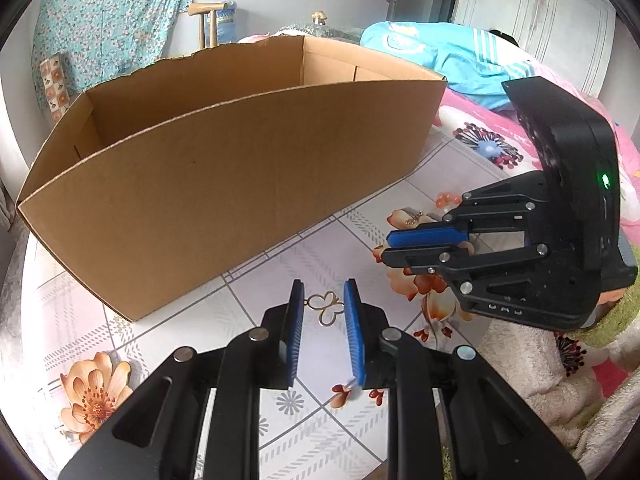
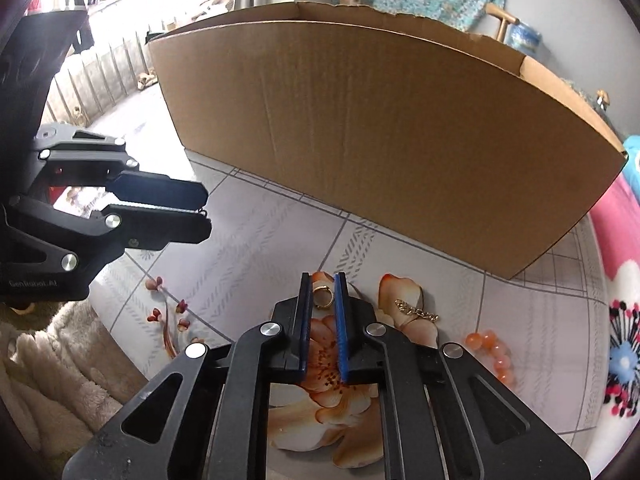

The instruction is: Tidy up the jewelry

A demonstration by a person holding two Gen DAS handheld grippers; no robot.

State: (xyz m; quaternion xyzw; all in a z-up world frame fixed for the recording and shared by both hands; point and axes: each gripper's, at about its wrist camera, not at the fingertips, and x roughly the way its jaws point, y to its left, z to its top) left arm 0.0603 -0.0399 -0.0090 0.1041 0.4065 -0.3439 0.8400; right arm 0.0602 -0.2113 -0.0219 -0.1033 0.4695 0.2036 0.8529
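Observation:
In the left wrist view my left gripper (image 1: 325, 300) is shut on a thin gold butterfly-shaped piece (image 1: 329, 309), pinched by its wings between the blue pads just above the table. In the right wrist view my right gripper (image 2: 323, 286) has its blue pads closed against a gold ring (image 2: 322, 298) over an orange flower print. I cannot tell whether the ring is off the table. The two grippers are close together in front of the open cardboard box (image 1: 224, 184); each appears side-on in the other's view, right gripper (image 1: 387, 248), left gripper (image 2: 206, 212).
A gold chain (image 2: 416, 312) and an orange bead bracelet (image 2: 496, 354) lie on the flowered tablecloth to the right of the ring. The box's tall front wall (image 2: 380, 140) stands right behind the grippers. A fluffy cream cloth (image 1: 540, 360) lies at the table's near edge.

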